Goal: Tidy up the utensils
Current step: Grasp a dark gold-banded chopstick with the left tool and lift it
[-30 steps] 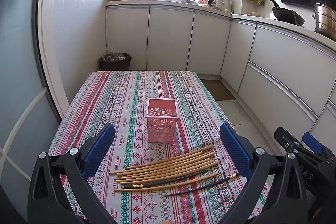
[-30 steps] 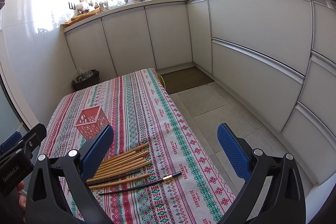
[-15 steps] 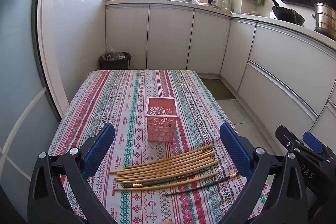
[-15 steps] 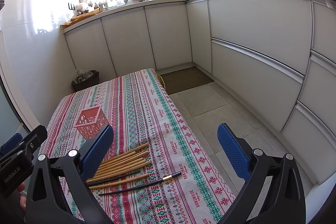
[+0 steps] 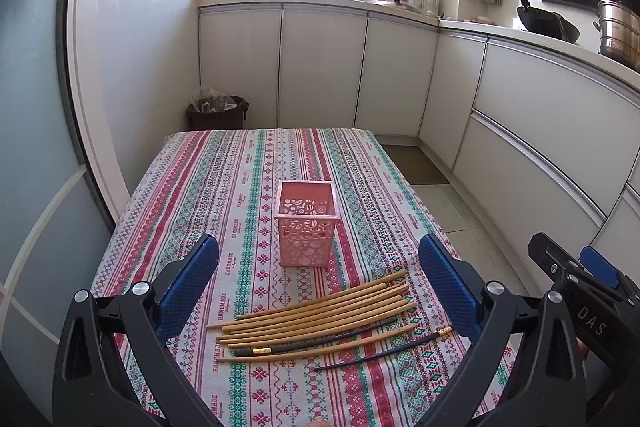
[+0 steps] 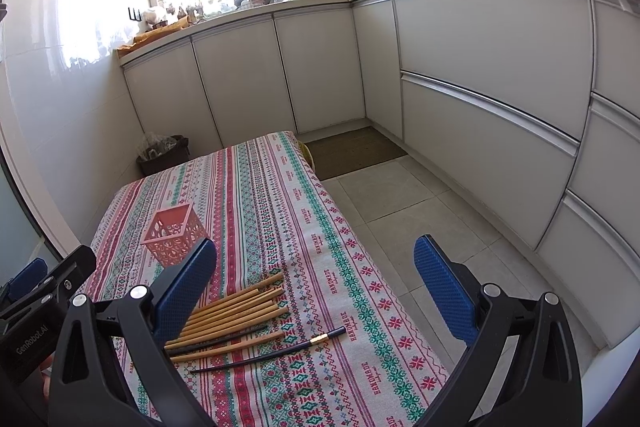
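The worktop (image 5: 224, 187) carried a patterned cloth, and all of the task's things lay on its near half. A pink perforated basket (image 5: 306, 223) stood upright with its open mouth facing up, which left it ready to receive utensils dropped in from above. It appeared to be empty, though its floor was only partly visible.

Just in front of the basket lay a bundle of bamboo chopsticks (image 5: 316, 315), side by side and roughly parallel, running across the view. This arrangement presented their long sides to tongs approaching from the near edge. A dark chopstick with a gold band (image 5: 316, 341) lay among them. A second dark chopstick (image 5: 384, 351) lay slightly apart, nearest the edge, and was probably the easiest single piece to isolate.

The left tongs (image 5: 318, 287) were held above the near edge with the pads spread wide and nothing between them. The line between the pads straddled the bundle and the basket, which suggested alignment for a first pick. The right tongs (image 6: 314, 287) were likewise spread wide and empty. They were angled toward the right end of the bundle (image 6: 232, 311) and partly over the floor beyond the worktop.

No utensil had yet been lifted; the task appeared to be at its start.
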`<state>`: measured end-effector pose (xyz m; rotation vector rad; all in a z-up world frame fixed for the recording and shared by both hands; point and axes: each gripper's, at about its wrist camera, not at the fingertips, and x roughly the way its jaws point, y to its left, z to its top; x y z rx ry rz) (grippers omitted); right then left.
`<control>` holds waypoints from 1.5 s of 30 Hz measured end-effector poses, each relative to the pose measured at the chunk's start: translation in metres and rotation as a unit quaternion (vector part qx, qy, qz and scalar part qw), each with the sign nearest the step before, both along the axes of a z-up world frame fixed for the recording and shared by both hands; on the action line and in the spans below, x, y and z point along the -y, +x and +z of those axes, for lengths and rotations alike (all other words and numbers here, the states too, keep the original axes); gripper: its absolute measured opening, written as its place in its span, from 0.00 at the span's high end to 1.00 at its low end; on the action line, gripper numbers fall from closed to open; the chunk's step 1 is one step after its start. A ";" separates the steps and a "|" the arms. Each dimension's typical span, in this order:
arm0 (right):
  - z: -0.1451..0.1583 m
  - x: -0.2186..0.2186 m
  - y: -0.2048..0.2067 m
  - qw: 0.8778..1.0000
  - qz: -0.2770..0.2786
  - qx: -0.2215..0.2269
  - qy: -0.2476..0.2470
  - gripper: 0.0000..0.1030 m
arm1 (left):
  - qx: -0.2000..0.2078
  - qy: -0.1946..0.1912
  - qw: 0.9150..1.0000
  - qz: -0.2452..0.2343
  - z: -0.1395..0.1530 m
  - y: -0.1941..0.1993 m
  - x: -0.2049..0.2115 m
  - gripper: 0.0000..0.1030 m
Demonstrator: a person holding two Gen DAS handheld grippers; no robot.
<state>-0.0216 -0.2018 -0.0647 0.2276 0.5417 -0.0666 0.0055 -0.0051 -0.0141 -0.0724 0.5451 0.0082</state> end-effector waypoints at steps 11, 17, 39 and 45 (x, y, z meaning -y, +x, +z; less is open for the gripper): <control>-0.025 0.046 0.019 0.982 0.006 -0.073 0.176 0.07 | -0.069 0.007 0.995 -0.066 -0.032 0.019 0.016 0.07; -0.054 0.093 0.024 0.946 -0.028 -0.122 0.300 0.07 | -0.184 0.061 0.947 -0.256 -0.081 0.036 0.067 0.07; -0.097 0.190 0.017 0.884 -0.105 -0.179 0.418 0.07 | -0.384 0.254 0.699 -0.547 -0.167 0.096 0.196 0.61; -0.102 0.184 0.023 0.879 -0.093 -0.197 0.423 0.07 | -0.406 0.277 0.697 -0.522 -0.158 0.124 0.199 0.85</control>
